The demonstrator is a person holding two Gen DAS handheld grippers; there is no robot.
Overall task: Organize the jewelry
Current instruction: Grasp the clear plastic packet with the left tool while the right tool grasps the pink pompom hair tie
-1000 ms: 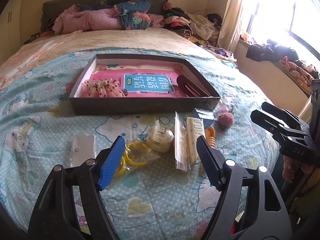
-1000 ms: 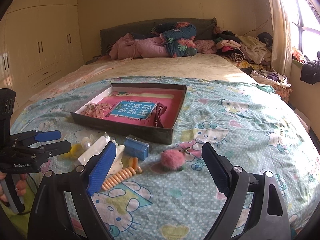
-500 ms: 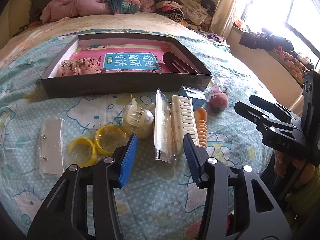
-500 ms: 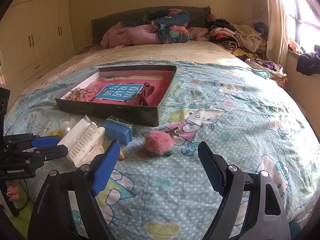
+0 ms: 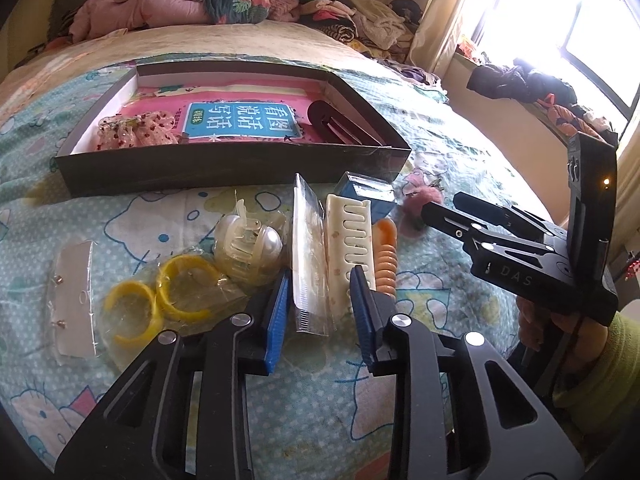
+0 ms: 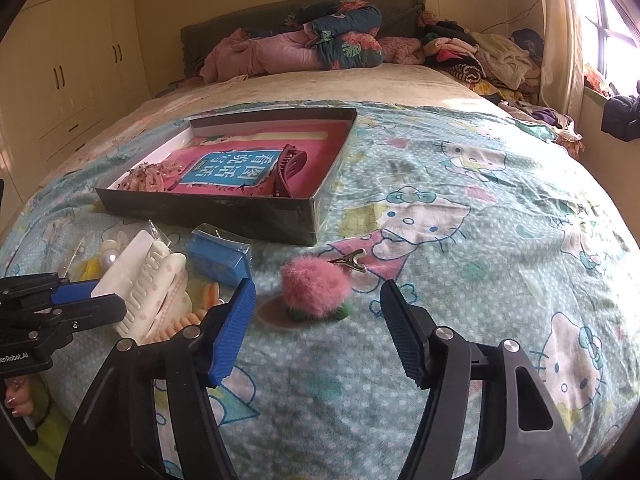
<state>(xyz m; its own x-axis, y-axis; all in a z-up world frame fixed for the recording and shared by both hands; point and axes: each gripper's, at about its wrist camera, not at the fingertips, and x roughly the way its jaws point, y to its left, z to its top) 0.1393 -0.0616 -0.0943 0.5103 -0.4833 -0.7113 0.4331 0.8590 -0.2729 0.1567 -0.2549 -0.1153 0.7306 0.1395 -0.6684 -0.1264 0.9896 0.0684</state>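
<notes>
White comb-style hair clip (image 5: 347,240) lies on the bedspread (image 5: 248,376) in front of the dark tray (image 5: 224,174), still outside it. Long axis runs near-to-far, roughly in line with the left gripper's pointing direction, so the jaws straddle its width, not its length. A clear plastic packet (image 5: 306,256) lies touching it on one side, an orange spiral hair tie (image 5: 387,258) on the other.

Left gripper (image 5: 320,304): jaws closing, near end of clip and packet between the blue pads; contact with the pads not confirmable from this view. In the right wrist view the clip (image 6: 140,276) looks tilted, far end raised.

Right gripper (image 6: 318,320): jaws apart and closing, pink fluffy pom-pom clip (image 6: 316,286) just ahead of the gap and centred, nothing pressed. Its metal alligator clip (image 6: 349,258) points away toward the tray.

Judgement: left hand nearer the white clip, right nearer the pom-pom. Risk on the left: packet gets pinched along with the clip.
</notes>
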